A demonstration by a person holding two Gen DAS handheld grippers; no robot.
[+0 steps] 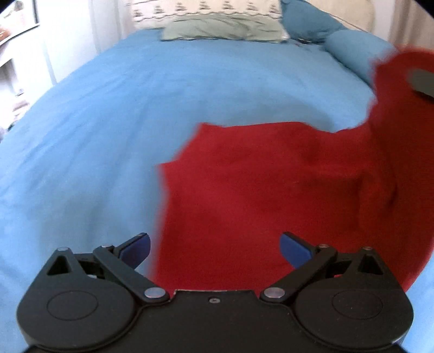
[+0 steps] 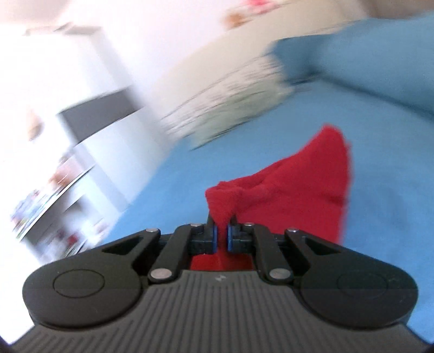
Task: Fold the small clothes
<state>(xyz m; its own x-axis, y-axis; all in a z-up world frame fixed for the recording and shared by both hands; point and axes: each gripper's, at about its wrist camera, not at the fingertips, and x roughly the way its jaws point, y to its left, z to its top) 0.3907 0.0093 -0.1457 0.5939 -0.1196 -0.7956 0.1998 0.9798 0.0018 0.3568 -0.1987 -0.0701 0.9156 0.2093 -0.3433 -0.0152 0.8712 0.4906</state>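
A small red garment (image 1: 271,190) lies on the blue bed cover (image 1: 122,122), its right side lifted off the bed. My left gripper (image 1: 215,248) is open and empty, its blue pads spread wide just over the garment's near left edge. My right gripper (image 2: 222,236) is shut on a bunched corner of the red garment (image 2: 293,184) and holds it up above the bed. In the left wrist view part of the right gripper (image 1: 421,81) shows at the far right, behind the raised red cloth.
Pillows lie at the head of the bed: a patterned white one (image 1: 206,10), a pale green one (image 1: 225,30) and blue ones (image 1: 350,46). White shelves (image 2: 70,141) stand to the left of the bed. The right wrist view is motion-blurred.
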